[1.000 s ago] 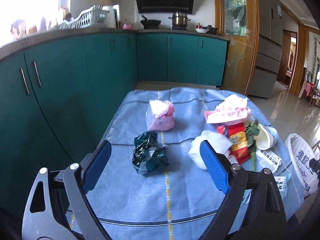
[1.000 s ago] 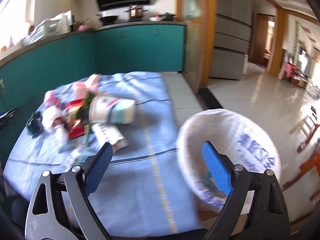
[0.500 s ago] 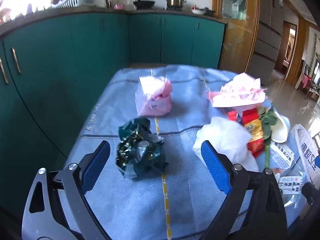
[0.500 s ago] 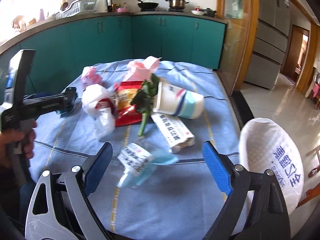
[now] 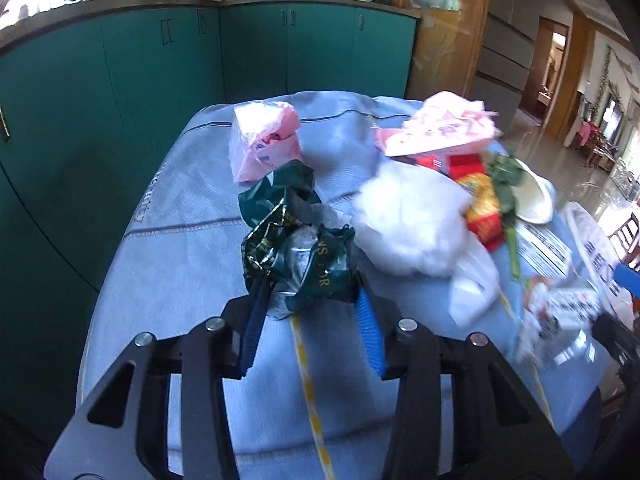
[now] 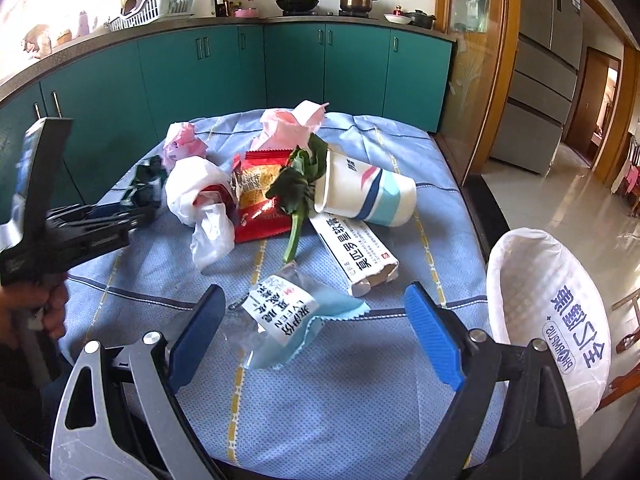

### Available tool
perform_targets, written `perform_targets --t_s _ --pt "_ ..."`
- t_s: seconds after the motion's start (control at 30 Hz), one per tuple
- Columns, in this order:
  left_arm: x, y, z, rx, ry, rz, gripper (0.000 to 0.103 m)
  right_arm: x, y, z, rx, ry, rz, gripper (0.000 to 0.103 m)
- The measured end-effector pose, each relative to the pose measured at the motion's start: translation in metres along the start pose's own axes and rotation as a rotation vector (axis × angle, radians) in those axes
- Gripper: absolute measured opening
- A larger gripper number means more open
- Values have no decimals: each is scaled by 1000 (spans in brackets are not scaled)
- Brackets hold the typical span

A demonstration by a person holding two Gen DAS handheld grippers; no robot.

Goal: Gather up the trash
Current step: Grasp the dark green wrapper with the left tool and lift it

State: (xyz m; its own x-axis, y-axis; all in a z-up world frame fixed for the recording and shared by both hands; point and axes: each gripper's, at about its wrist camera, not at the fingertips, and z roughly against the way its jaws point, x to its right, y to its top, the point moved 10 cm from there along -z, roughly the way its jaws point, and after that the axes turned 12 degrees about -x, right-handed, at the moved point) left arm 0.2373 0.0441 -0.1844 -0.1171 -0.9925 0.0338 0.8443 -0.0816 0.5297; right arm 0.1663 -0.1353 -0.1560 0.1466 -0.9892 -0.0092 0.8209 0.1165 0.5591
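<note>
A crumpled dark green foil wrapper (image 5: 296,248) lies on the blue cloth of the table (image 5: 180,248). My left gripper (image 5: 310,284) is closing on it, with both blue pads against its sides. The right wrist view shows that gripper (image 6: 136,202) at the left, held by a hand (image 6: 36,308), and the wrapper (image 6: 146,178) at its tips. My right gripper (image 6: 314,292) stands open low over a clear-and-blue packet with a white label (image 6: 288,316), apart from it. A white trash bag with blue print (image 6: 560,312) hangs open past the table's right edge.
More trash lies mid-table: a pink bag (image 5: 264,140), pink paper (image 5: 436,128), a white plastic bag (image 6: 196,192), a red snack packet (image 6: 260,196), a green leaf (image 6: 298,184), a tipped paper cup (image 6: 364,196) and a white box (image 6: 356,252). Teal cabinets (image 6: 280,60) run behind and left.
My left gripper came down and forward onto the green wrapper and its jaws narrowed around it. The right gripper swung from the trash bag back over the table, then held still.
</note>
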Motion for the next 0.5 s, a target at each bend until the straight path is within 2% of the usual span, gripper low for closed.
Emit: perform_targets --t_s 0.23,0.3,0.37,0.5 --pt "50 -35 18 -31 -74 -120 45 -1 -1 -2 -1 9 -10 89" --pt "66 -40 21 -28 -77 -169 48 0 -3 -2 -4 19 -20 89" --pt "74 -41 23 -9 -53 -199 51 -1 -4 0 -1 22 -19 89" --pt "72 -37 29 23 5 -204 67 2 -7 4 12 8 -1 89"
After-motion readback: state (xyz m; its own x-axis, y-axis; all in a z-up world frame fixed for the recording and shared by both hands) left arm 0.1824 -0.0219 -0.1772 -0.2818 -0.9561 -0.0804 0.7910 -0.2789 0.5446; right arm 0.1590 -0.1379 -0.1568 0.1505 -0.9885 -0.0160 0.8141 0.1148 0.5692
